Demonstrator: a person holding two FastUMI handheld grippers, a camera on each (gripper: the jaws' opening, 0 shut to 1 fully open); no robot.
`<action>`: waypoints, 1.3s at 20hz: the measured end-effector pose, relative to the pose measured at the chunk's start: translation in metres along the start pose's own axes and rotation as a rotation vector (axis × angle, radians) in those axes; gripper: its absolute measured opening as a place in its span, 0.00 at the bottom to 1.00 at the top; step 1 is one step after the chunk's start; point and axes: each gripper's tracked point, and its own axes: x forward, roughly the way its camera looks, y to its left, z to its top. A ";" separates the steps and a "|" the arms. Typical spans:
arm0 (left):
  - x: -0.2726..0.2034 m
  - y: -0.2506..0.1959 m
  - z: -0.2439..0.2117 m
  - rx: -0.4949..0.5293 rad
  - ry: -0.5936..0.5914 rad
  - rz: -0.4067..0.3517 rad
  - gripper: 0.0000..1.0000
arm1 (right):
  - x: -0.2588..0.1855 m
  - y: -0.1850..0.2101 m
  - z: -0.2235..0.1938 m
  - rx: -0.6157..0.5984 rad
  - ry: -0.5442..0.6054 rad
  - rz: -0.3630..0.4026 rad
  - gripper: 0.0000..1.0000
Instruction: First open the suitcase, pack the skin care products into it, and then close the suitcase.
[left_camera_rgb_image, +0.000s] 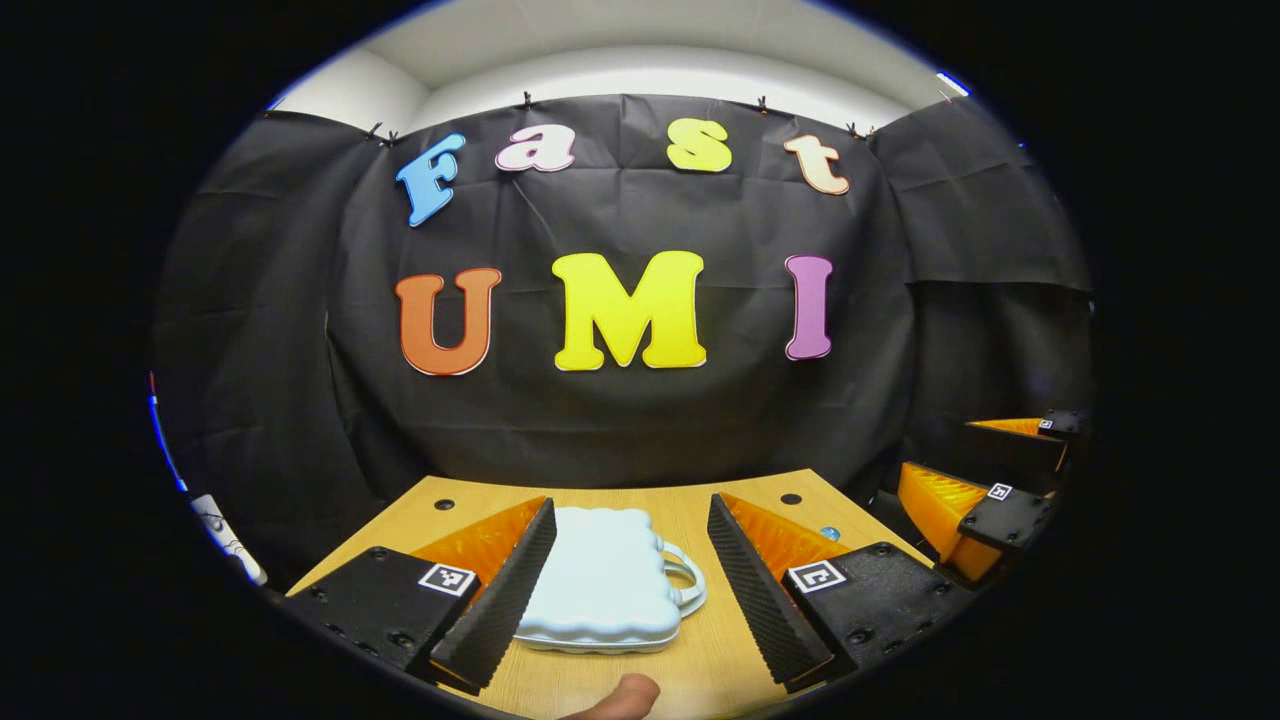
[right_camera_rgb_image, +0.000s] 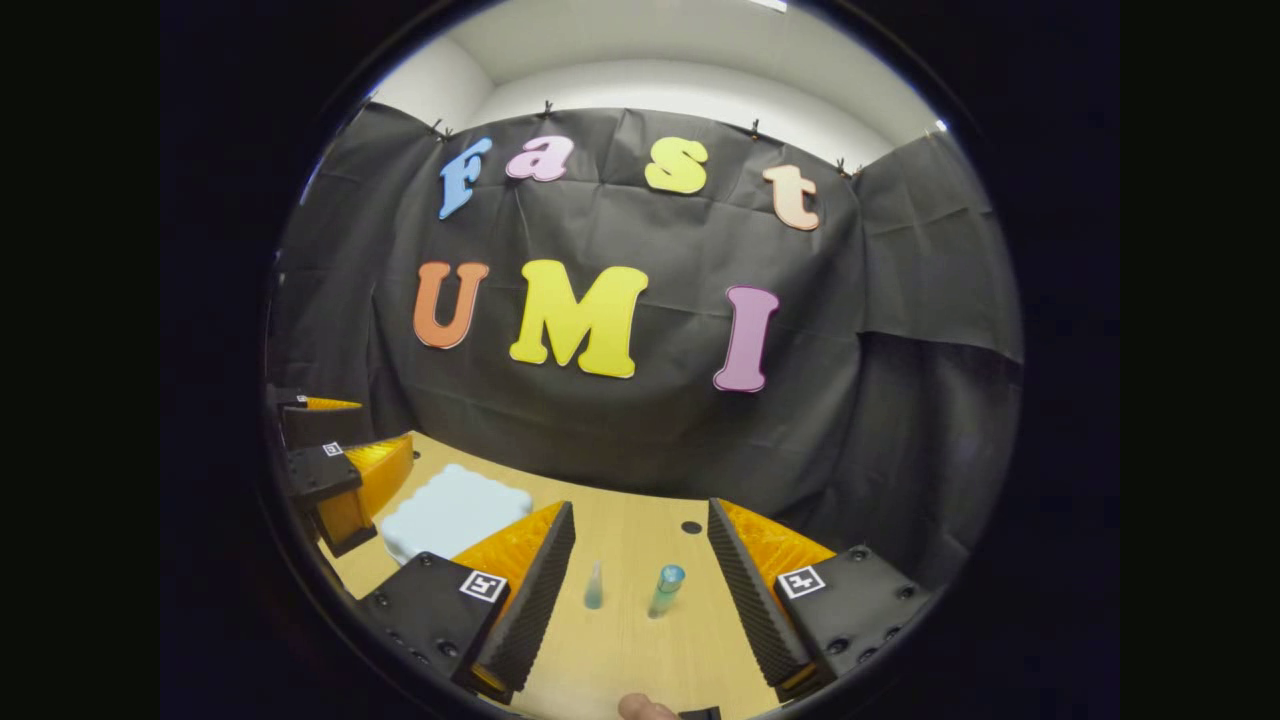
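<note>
Suitcase (left_camera_rgb_image: 600, 580): a small, pale bluish-white case with a scalloped, wavy outline and a looped handle of the same pale colour, lying flat and closed on the wooden table (left_camera_rgb_image: 700, 660). In the left gripper view its handle faces that view's right and its broad lid faces up; the case reaches from the near table toward the back wall, though no long axis stands out on its squarish body. In the right gripper view the same suitcase (right_camera_rgb_image: 452, 512) sits at that view's left, near the table's far-left part.

Two skin care products stand on the table in the right gripper view, near each other but apart: a small clear bottle (right_camera_rgb_image: 594, 588) with a narrow pointed top, upright, and a translucent greenish tube (right_camera_rgb_image: 665, 590) with a blue cap, cap uppermost, leaning a little to that view's right.

The left tool (left_camera_rgb_image: 630, 585) is released, its fingers spread wide on either side of the suitcase; whether they touch it I cannot tell. The right tool (right_camera_rgb_image: 640, 590) is likewise spread wide, the bottle and tube showing between its fingers, untouched. Both tools point level toward the black cloth wall. A fingertip (left_camera_rgb_image: 625, 697) shows at the bottom of the left gripper view.
</note>
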 end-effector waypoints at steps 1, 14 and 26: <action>0.001 -0.003 -0.001 -0.003 0.008 -0.008 0.97 | 0.001 -0.001 0.000 -0.002 0.002 0.000 0.78; 0.064 -0.049 -0.113 0.298 0.328 -0.179 0.96 | 0.021 -0.059 -0.048 0.043 0.134 -0.121 0.80; 0.125 -0.080 -0.224 0.804 0.633 -0.397 0.92 | 0.018 -0.191 -0.088 0.011 0.227 -0.358 0.80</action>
